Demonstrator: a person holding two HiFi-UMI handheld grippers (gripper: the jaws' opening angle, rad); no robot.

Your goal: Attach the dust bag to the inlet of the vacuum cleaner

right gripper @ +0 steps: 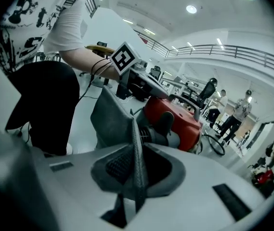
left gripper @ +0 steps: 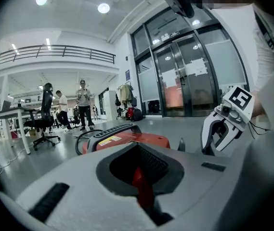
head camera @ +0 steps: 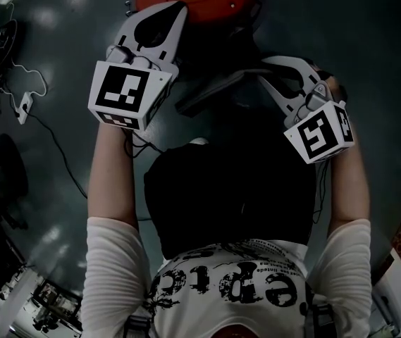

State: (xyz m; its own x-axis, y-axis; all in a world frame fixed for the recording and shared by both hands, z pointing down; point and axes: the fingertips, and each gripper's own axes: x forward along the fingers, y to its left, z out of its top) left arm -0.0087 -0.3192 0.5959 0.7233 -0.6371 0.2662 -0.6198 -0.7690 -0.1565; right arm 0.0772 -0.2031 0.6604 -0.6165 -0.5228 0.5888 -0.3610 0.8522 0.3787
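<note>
Right gripper view | dust bag [right gripper: 109, 117] edge-on, upright | lengthwise toward vacuum [right gripper: 177, 121]

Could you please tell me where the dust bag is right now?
In the right gripper view, the dust bag stands edge-on between the right gripper's jaws, just left of the red vacuum cleaner.

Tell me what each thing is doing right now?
left gripper, shut on a thin red piece
right gripper, shut on the dust bag edge
dust bag, held upright by the vacuum cleaner, seemingly not attached
vacuum cleaner, standing on the floor
glass doors, shut
</note>
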